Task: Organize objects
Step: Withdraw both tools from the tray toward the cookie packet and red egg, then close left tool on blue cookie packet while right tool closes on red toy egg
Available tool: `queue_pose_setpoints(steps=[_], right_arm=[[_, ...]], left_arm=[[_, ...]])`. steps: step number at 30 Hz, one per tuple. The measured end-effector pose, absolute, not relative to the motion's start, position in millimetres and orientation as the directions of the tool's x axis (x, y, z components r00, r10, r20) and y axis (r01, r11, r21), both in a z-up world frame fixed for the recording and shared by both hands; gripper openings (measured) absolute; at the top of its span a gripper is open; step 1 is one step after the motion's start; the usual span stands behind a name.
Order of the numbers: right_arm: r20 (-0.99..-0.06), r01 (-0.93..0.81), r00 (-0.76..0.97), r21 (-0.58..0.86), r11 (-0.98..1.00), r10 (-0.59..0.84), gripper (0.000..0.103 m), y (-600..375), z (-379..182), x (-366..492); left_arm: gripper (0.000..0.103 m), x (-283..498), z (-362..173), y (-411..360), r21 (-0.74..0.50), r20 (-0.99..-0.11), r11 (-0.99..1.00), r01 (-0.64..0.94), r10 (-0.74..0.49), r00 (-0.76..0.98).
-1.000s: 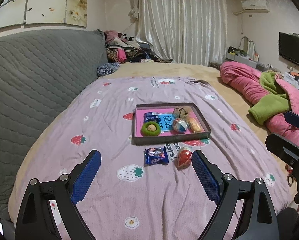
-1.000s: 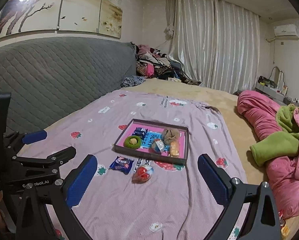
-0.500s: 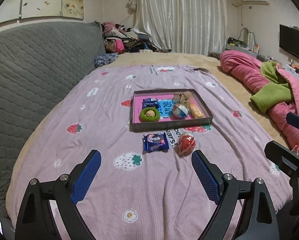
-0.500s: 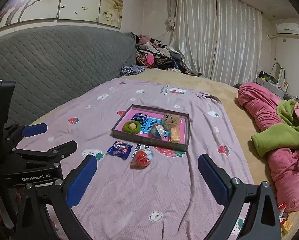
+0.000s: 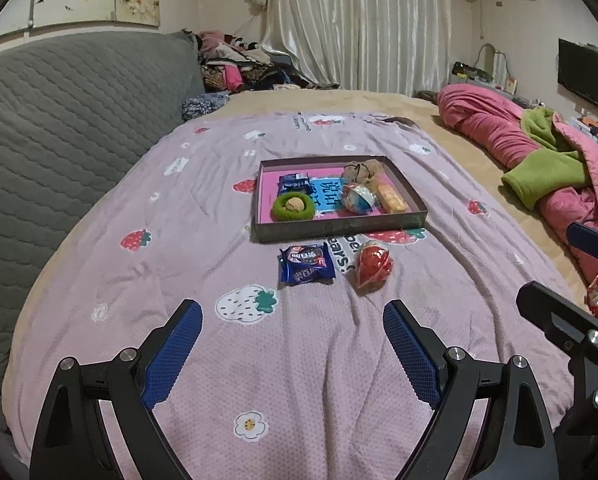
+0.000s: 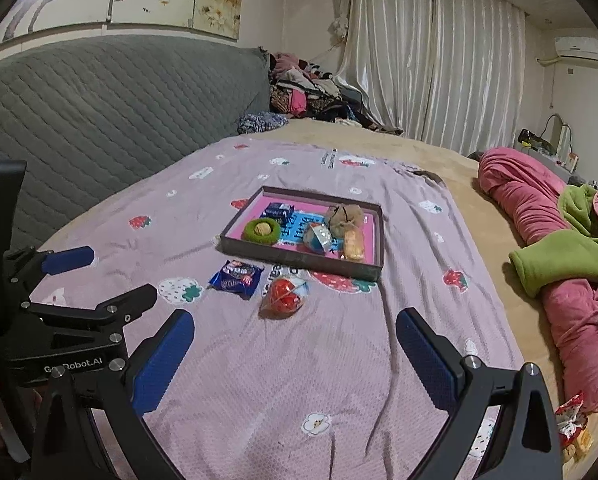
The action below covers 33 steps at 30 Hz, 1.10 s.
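Observation:
A shallow brown tray [image 5: 339, 227] [image 6: 299, 263] with a pink floor lies mid-bed. In it are a green ring [image 5: 293, 207] with a biscuit inside, a blue packet [image 5: 295, 182], a blue-and-white ball [image 5: 359, 199], a tan pouch [image 5: 362, 171] and a yellow snack [image 5: 392, 197]. In front of the tray, on the sheet, lie a blue cookie packet [image 5: 307, 264] [image 6: 237, 275] and a red wrapped ball [image 5: 374, 266] [image 6: 283, 297]. My left gripper [image 5: 293, 312] and right gripper [image 6: 295, 322] hover short of these two, both open and holding nothing.
The bed has a lilac strawberry-print sheet [image 5: 203, 208]. A grey quilted headboard [image 5: 59, 120] runs along the left. A pink and green duvet [image 5: 547, 160] is heaped at the right. Small snack wrappers [image 6: 573, 420] lie at the right edge. Clothes are piled by the curtains.
Both grippers have sunk toward the bed and tipped slightly down, so the tray and the two loose items sit higher and larger in view. The jaws stay equally wide.

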State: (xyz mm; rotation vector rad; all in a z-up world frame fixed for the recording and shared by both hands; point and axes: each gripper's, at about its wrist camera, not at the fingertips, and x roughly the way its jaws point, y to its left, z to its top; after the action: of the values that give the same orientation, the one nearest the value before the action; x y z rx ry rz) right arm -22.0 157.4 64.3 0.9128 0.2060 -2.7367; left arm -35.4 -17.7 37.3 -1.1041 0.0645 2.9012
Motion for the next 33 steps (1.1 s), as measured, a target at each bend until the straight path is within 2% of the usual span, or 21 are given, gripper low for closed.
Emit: queue_pose_setpoints(steps=[17,33], right_arm=[[-0.667,0.291,-0.724,-0.060,-0.955,-0.179,0.102,149.3,22.4,-40.7],[-0.725,0.317,-0.667,-0.066,-0.946,-0.173,0.102,127.3,-34.3,-95.9]], left_arm=[[0.092,-65.6,-4.8,-23.8,-0.002,-0.720,-0.999,-0.047,0.034,-0.693],[0.093,-153.2,-45.7,-24.3,-0.019,-0.775,-0.999,-0.047,0.044,-0.630]])
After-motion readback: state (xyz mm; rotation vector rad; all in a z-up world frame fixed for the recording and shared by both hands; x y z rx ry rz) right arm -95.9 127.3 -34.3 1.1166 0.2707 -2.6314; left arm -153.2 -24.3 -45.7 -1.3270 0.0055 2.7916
